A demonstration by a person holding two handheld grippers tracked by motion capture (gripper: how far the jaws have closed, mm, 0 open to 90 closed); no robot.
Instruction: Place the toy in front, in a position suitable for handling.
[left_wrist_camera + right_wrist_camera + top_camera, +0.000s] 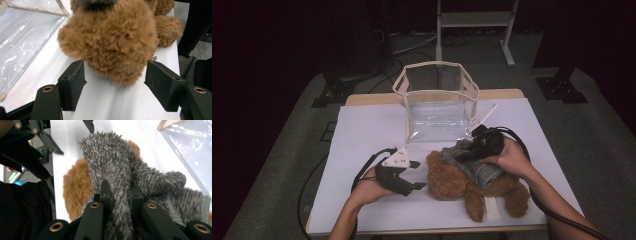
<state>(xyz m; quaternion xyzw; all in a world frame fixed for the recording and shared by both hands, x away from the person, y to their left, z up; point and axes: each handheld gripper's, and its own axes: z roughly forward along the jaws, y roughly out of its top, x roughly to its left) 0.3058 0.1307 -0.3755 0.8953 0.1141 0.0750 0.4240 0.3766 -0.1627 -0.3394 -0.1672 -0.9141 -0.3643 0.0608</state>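
A brown teddy bear (472,185) lies on the white table (362,135) in the lower middle of the high view, just in front of a clear plastic bag (437,107) with cream trim that stands open at the centre of the frame. Draped over the bear's body is a grey fuzzy garment (477,165), and that seems to be what the work turns on: either pulling it off the bear or settling it on, and from here I can't tell which. The right gripper (472,150) has its jaws pinched tight on a fold of that grey fabric; in the right gripper view the fold (120,195) runs straight up between the two black jaws, with the bear's brown fur showing behind it at the centre left. The left gripper (417,175), at the lower left of the high view, rests on the table with its jaws spread wide and holding nothing; in its own view the bear's head (112,42) sits just beyond and between the jaws. I'd judge the next move calls for the left gripper to slide forward and close on the head to steady the bear, so that the right one can pull the fabric without dragging the whole toy along the table.
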